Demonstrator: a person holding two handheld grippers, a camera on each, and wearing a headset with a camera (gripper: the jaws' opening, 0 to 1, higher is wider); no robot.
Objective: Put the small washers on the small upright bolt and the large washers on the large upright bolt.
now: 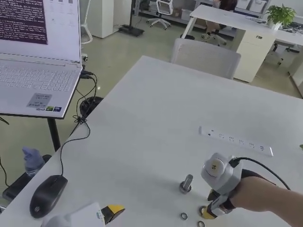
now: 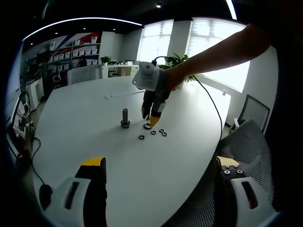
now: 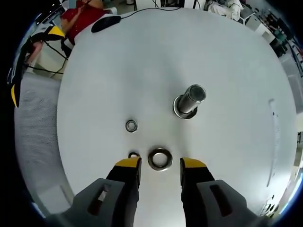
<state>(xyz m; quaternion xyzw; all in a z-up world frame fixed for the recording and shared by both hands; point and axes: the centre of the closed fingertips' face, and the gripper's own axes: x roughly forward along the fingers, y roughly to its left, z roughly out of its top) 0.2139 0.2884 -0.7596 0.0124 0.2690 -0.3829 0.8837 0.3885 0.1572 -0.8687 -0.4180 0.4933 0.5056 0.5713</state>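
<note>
A steel upright bolt (image 3: 189, 100) stands on the white table (image 3: 104, 71). My right gripper (image 3: 160, 164) points down at the table, open, with a large washer (image 3: 159, 158) lying flat between its yellow fingertips, apart from both. A small washer (image 3: 131, 126) lies further out, and another small washer (image 3: 134, 154) peeks out beside the left fingertip. In the head view the right gripper (image 1: 208, 213) hovers just right of the bolt (image 1: 186, 183), with washers (image 1: 183, 216) nearby. My left gripper (image 2: 160, 165) is open and empty, well back from the bolt (image 2: 125, 118) and several washers (image 2: 153, 132).
An open laptop (image 1: 33, 80) stands on a stand at the left, with a black mouse (image 1: 47, 194) and cable (image 1: 78, 127) on the table's left edge. A white power strip (image 1: 235, 140) lies beyond the bolt. A grey chair (image 1: 206, 56) sits at the far edge.
</note>
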